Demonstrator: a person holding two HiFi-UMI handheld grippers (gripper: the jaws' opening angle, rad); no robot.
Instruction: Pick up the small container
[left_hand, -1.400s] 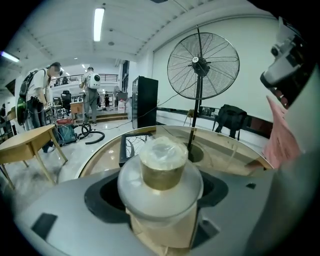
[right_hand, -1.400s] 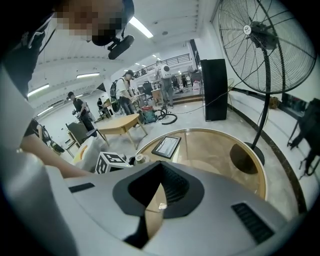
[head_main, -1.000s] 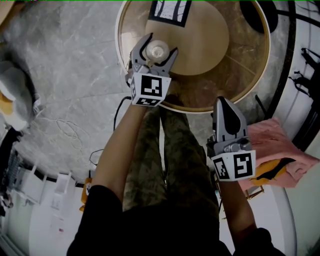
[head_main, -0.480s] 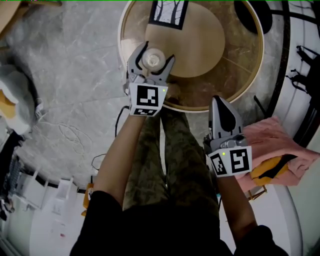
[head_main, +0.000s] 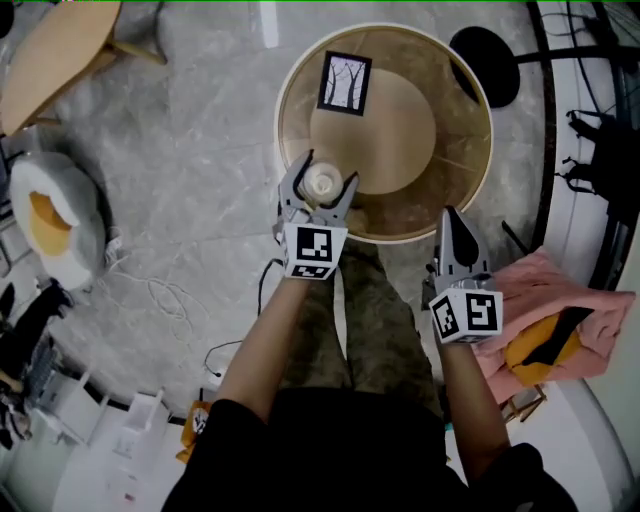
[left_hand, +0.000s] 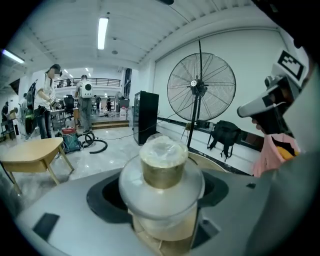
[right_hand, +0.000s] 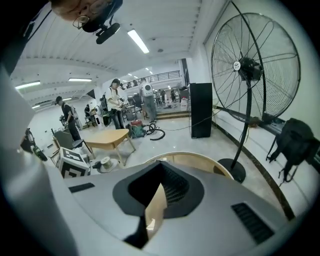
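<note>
Your left tool (head_main: 325, 175) is closed around the small container (left_hand: 163, 161), its jaws pressing the sides just under the wide collar, over the near left rim of the round worktop (head_main: 462, 165). A black-framed picture (head_main: 345, 82) lies further back on it. Your right tool (head_main: 451, 220) hangs just off the near right edge, jaws brought together with nothing between them

A round, tan desk (head_main: 470, 150) stands on the grey marble floor (head_main: 200, 150). A paler disc (head_main: 385, 135) marks its centre; a black-framed tree picture (head_main: 344, 82) lies flat at eleven o'clock.
</note>
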